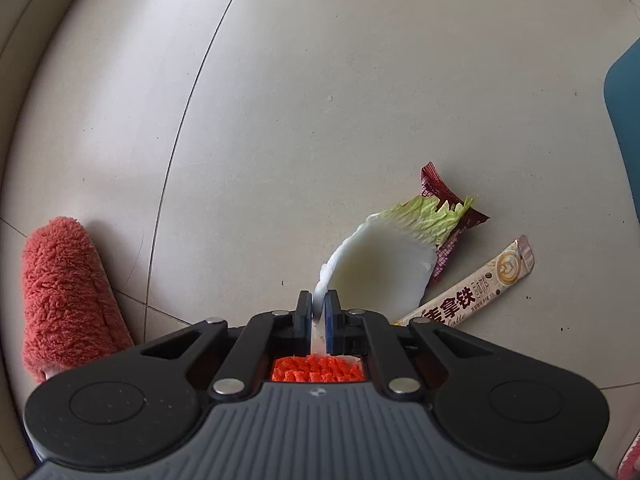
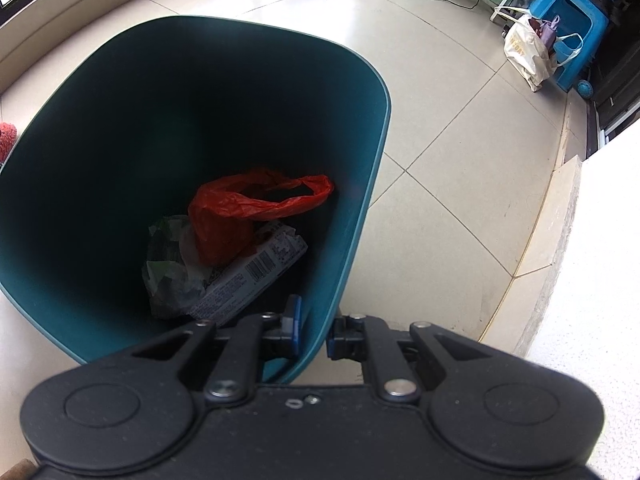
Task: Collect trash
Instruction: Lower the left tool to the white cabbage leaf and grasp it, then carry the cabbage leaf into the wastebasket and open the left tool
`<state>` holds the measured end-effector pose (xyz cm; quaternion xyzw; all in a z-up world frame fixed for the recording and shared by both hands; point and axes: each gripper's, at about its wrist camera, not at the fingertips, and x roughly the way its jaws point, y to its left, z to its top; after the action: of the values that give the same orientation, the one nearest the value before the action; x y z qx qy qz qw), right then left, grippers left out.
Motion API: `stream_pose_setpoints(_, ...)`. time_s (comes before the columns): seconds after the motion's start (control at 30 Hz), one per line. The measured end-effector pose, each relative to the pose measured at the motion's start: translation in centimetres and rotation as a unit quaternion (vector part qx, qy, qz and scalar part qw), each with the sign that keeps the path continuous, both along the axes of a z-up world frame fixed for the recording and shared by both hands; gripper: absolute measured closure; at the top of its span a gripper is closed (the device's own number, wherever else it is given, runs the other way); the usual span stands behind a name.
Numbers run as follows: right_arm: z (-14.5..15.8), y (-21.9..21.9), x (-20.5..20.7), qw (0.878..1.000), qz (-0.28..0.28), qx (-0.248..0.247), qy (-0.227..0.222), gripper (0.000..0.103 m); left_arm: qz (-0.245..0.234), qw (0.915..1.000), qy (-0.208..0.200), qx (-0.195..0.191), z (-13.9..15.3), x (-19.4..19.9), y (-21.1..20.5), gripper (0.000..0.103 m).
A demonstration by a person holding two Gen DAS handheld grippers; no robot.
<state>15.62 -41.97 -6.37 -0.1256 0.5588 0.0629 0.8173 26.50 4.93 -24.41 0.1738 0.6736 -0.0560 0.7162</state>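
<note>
On the tiled floor lies a cabbage leaf (image 1: 384,260), white stalk with a green frilly tip. My left gripper (image 1: 318,308) points down and is shut on the stalk's near edge. Under the leaf's tip sits a dark red wrapper (image 1: 444,196); a beige latte sachet (image 1: 476,292) lies beside it to the right. In the right wrist view my right gripper (image 2: 314,330) is shut on the rim of a teal trash bin (image 2: 372,184), one finger inside, one outside. In the bin lie a red plastic bag (image 2: 248,208), a clear bag and a printed box.
A red fluffy slipper (image 1: 64,296) rests at the left of the left wrist view, and the bin's edge (image 1: 626,120) shows at far right. Beyond the bin stand a blue stool (image 2: 568,24) with a white shopping bag (image 2: 524,52) and a raised stone ledge (image 2: 552,216).
</note>
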Motion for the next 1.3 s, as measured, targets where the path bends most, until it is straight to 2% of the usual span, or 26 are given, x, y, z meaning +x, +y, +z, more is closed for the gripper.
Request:
stream_pose_setpoints(0.23,-0.1,0.0,-0.1,1.0,0.0,0.002,-0.004,0.093,-0.007,0.9993,-0.027,0.023,2.9,-1.1,-2.4,0.098)
stream_pose_setpoints(0.57,0.2,-0.1,-0.2,1.0,0.003,0.003,-0.01,0.093,0.031,0.9956,-0.088,0.011,10.6,-1.6,-1.2,0.098)
stream_pose_setpoints(0.83,0.1,0.0,-0.4,1.0,0.005,0.001,-0.014,0.093,0.001,0.9887,-0.148,0.023,17.4,-2.3,-3.3,0.098)
stream_pose_setpoints(0.93,0.1,0.0,-0.4,1.0,0.006,0.001,-0.014,0.093,-0.016,0.9855,-0.169,0.013,20.5,-2.3,-4.5,0.098)
stream_pose_setpoints(1.0,0.1,0.0,-0.4,1.0,0.006,0.003,-0.015,0.093,-0.025,0.9842,-0.175,-0.013,22.6,-2.5,-5.5,0.098)
stream_pose_setpoints(1.07,0.1,0.0,-0.4,1.0,0.006,0.004,-0.016,0.093,-0.043,0.9808,-0.189,-0.022,24.7,-2.9,-7.1,0.098)
stream_pose_setpoints(1.3,0.1,0.0,-0.4,1.0,0.007,0.004,-0.017,0.093,-0.106,0.9674,-0.204,-0.107,31.0,-4.3,-14.1,0.098)
